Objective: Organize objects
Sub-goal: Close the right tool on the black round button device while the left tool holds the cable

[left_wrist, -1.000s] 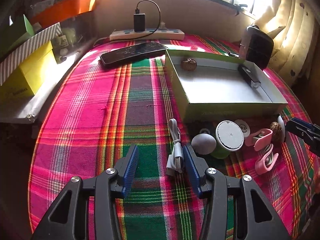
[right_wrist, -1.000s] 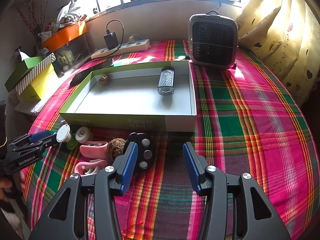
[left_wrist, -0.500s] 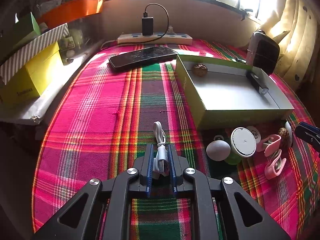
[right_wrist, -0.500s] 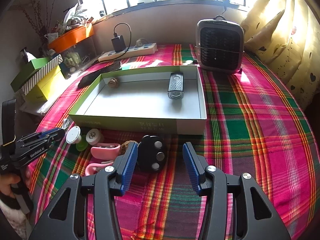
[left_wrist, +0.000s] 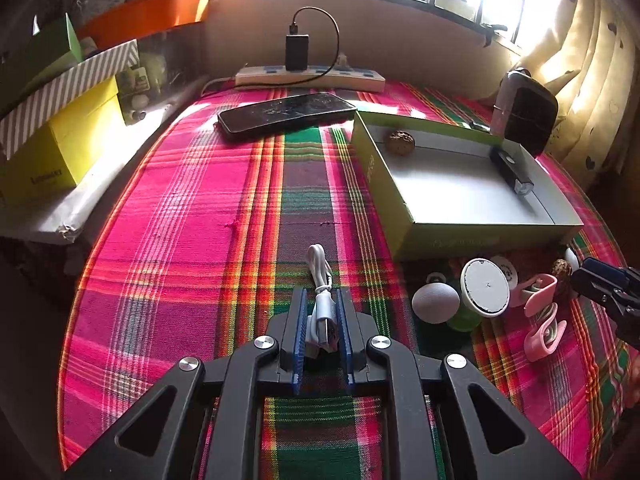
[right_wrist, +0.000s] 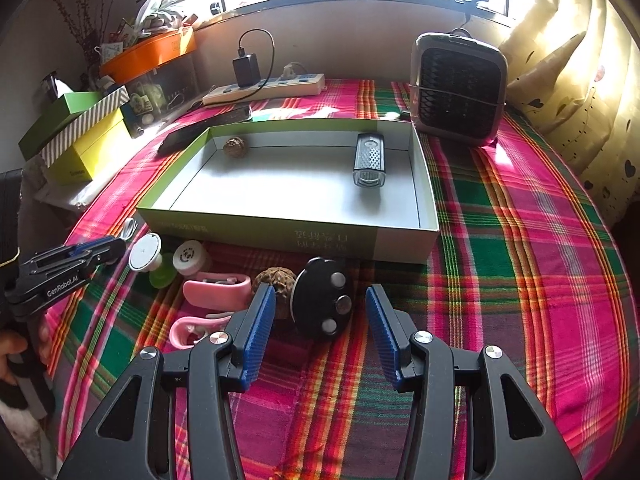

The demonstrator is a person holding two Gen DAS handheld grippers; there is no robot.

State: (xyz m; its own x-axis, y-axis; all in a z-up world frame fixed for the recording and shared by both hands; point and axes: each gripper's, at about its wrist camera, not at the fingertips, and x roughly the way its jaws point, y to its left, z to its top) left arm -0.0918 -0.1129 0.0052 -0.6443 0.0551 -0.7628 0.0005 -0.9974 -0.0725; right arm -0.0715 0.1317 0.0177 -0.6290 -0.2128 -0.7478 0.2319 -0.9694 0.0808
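Note:
My left gripper (left_wrist: 322,300) is shut on a coiled white USB cable (left_wrist: 320,280) that rests on the plaid cloth. My right gripper (right_wrist: 320,296) stands open, and a black round disc with silver buttons (right_wrist: 322,304) lies between its fingers, untouched. A walnut (right_wrist: 276,280) and two pink clips (right_wrist: 216,292) lie left of the disc. Behind them sits a shallow green box (right_wrist: 256,228) that holds another walnut (right_wrist: 236,147) and a black bike light (right_wrist: 369,160). The left gripper (right_wrist: 108,250) also shows at the left edge of the right wrist view.
A white-lidded green pot (left_wrist: 484,292), a grey egg shape (left_wrist: 435,303) and a small white round piece (right_wrist: 192,256) lie before the box. A phone (left_wrist: 286,114) and a power strip (left_wrist: 310,76) lie at the back. A heater (right_wrist: 460,88) stands at the back right, stacked boxes (left_wrist: 60,152) at the left.
The left gripper's jaws have closed on the white cable, which earlier lay by its right finger. The black disc now sits between the right gripper's fingers, not beside the left one.

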